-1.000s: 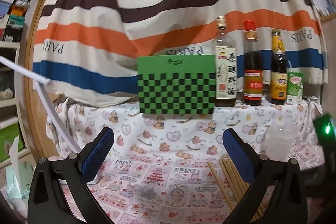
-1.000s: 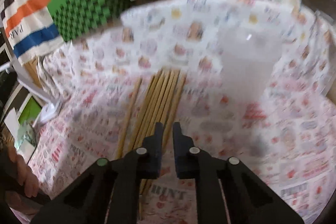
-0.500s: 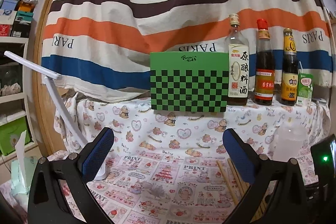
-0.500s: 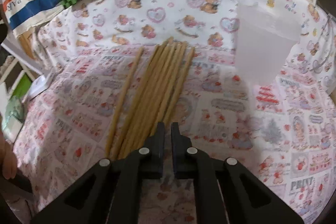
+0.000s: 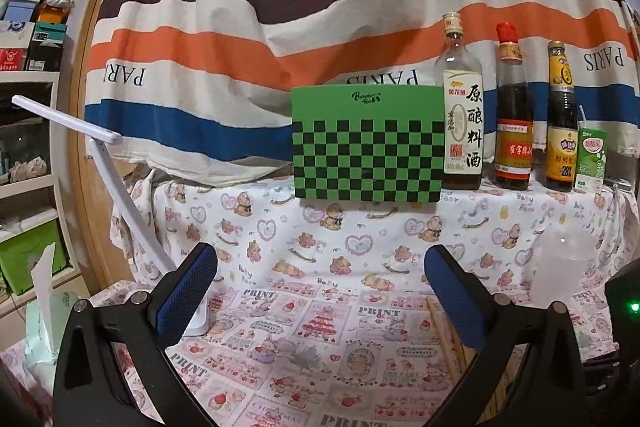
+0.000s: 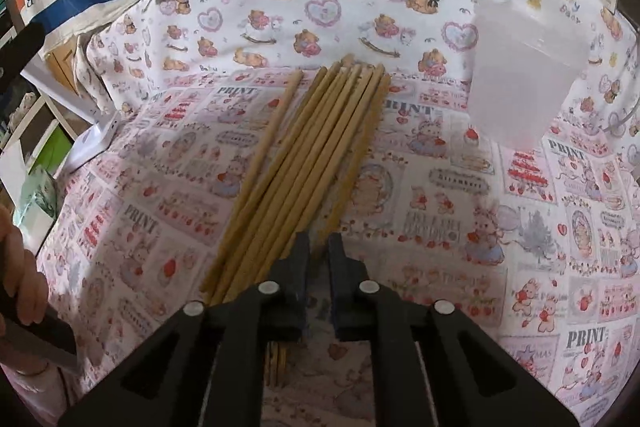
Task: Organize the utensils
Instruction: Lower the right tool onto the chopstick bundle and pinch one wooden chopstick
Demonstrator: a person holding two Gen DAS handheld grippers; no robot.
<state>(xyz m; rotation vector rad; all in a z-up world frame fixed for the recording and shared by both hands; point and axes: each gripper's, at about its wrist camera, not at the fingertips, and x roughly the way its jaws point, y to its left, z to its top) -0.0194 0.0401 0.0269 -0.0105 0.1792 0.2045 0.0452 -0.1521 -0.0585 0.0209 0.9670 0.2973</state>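
- right gripper (image 6: 319, 243) has dropped closer over the near ends of the chopsticks (image 6: 316, 147) than a second ago, view now sharp, pointing steeply down at the desk (image 6: 480, 227)
- its jaws are almost clenched, only a thin slit, and easing open a touch; the rightmost chopstick runs into that slit, cant tell if its actually pinched, it lies flat like the rest
- chopsticks havent shifted: same bundle fanned out mid-desk, one stick lying a little apart on the left, far tips toward the back edge, near ends under the right gripper
- left gripper (image 5: 320, 259) is released, jaws spread wide, nothing between them, hovering level over the front left part of the desk; its view tilted a bit since a second ago, otherwise no change
- judgement: nothing organized yet, first pick is only being lined up; probably one stick gets lifted and goes into the cup (image 6: 524, 79)
- cup is translucent, upright, empty as far as visible, near the right edge, just beside the chopstick tips but apart from them
- back edge: green checkered box (image 5: 368, 151), three sauce bottles (image 5: 514, 123) in a row touching or nearly so, small green carton (image 5: 591, 159) at the back right corner
- left edge: white desk lamp (image 5: 120, 187); tissue pack (image 5: 44, 331) beyond the front left corner
- path from chopsticks to cup looks open; risk is sticks packed tight, so neighbours could get dragged, and the light cup could tip
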